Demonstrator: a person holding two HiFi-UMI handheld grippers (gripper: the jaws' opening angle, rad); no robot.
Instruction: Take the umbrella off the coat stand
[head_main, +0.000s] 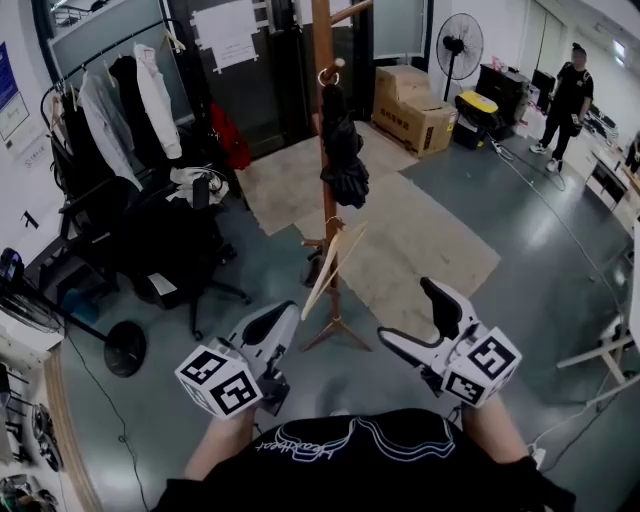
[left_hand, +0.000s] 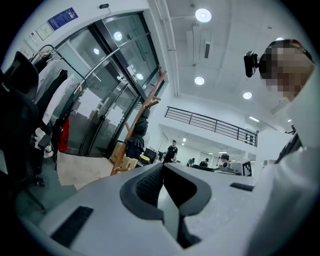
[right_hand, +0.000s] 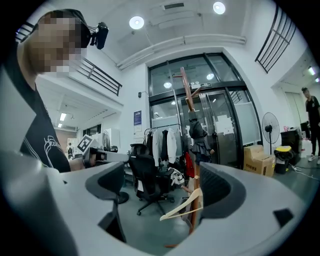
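A tall wooden coat stand (head_main: 324, 190) rises in the middle of the floor ahead of me. A folded black umbrella (head_main: 343, 150) hangs from one of its upper pegs, its ring handle at the top. A pale wooden hanger (head_main: 333, 268) leans low against the post. My left gripper (head_main: 288, 312) is shut and empty, well short of the stand's base and left of it. My right gripper (head_main: 415, 322), to the right of the base, is wide open with nothing between its fingers. The right gripper view shows the umbrella (right_hand: 198, 136) and the hanger (right_hand: 186, 204) beyond the open jaws. The left gripper view has the umbrella (left_hand: 136, 138) far off.
A black office chair (head_main: 165, 250) and a clothes rack (head_main: 110, 100) with hung garments stand at the left. Cardboard boxes (head_main: 415, 105), a standing fan (head_main: 458, 45) and a person (head_main: 565, 100) are at the back right. Flat cardboard sheets (head_main: 420, 240) lie round the stand.
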